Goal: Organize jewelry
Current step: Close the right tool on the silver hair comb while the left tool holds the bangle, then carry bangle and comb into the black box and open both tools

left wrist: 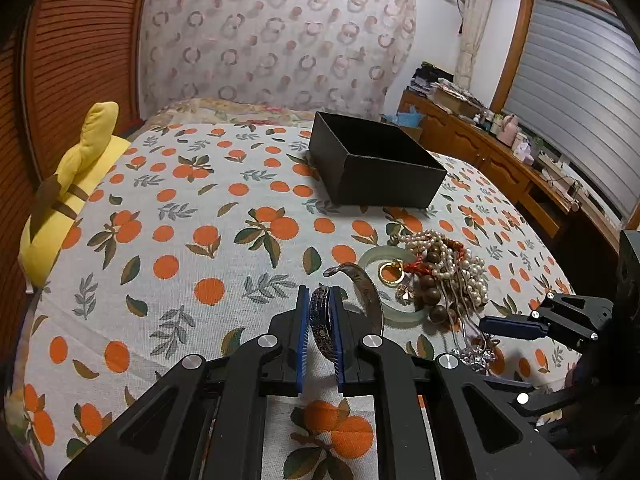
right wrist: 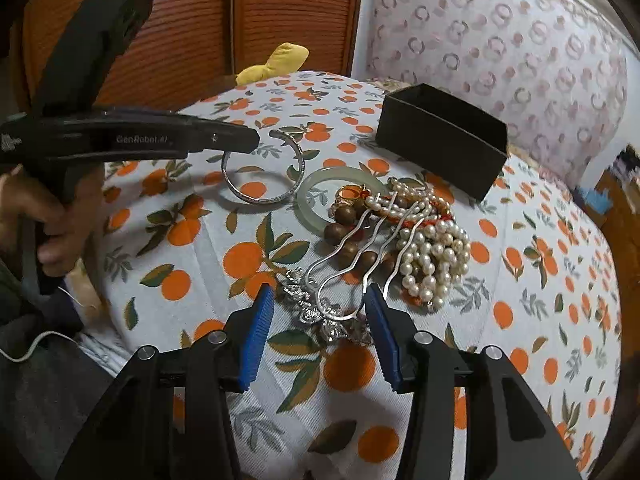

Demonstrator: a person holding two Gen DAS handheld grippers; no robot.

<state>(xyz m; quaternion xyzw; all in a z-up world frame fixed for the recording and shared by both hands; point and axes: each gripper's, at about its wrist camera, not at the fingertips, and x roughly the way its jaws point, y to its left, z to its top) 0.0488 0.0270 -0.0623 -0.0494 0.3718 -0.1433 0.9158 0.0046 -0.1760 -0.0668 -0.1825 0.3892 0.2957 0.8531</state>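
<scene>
Your left gripper (left wrist: pixel 320 320) is clamped on the silver bangle (left wrist: pixel 362 280), which stands on edge, its open ends curling away toward the heap. Your right gripper (right wrist: pixel 318 316) is half open, straddling the flowered head of one silver hairpin (right wrist: pixel 320 312) without pressing it; its two wavy prongs run away from you over the heap. Just beyond lie one jade bangle (right wrist: pixel 312 192), one gold ring (right wrist: pixel 348 194), brown wooden beads (right wrist: pixel 346 216) and tangled pearls (right wrist: pixel 432 248). One black box (left wrist: pixel 376 160) sits farther back on the orange-print bedspread (left wrist: pixel 180 240), open-topped; nothing shows inside.
</scene>
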